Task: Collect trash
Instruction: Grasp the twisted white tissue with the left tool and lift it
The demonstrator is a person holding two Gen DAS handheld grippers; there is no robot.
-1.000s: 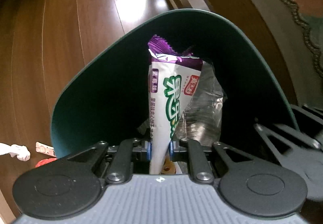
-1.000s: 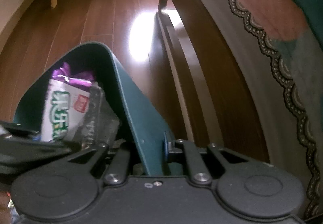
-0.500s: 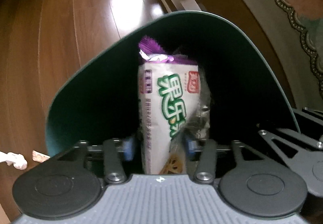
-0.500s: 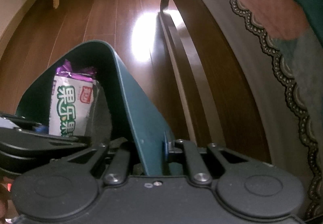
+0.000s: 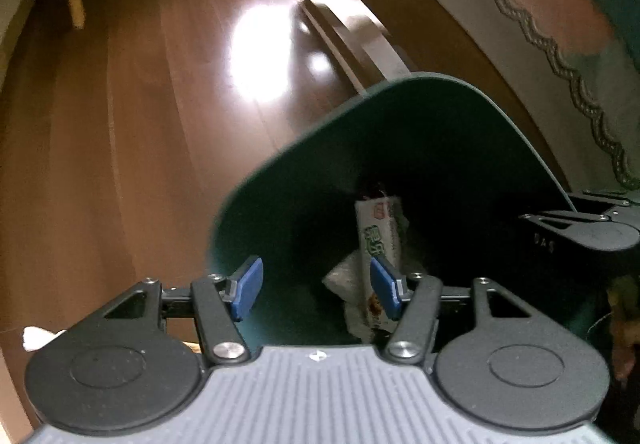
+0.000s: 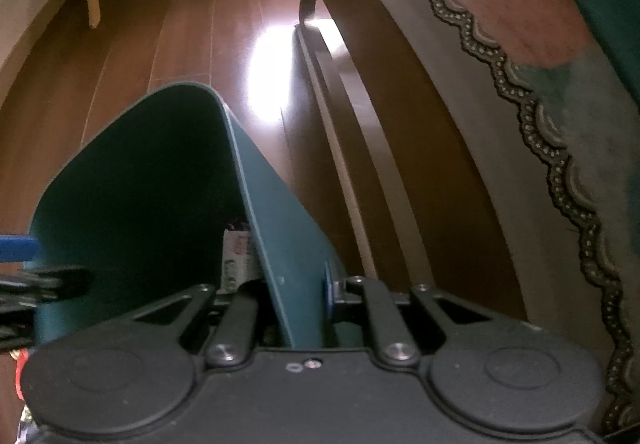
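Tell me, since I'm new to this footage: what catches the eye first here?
The dark green bin fills the middle of both views, with a white snack wrapper lying deep inside it. The right gripper pinches the bin's wall, while the left gripper hangs open above the bin's mouth.
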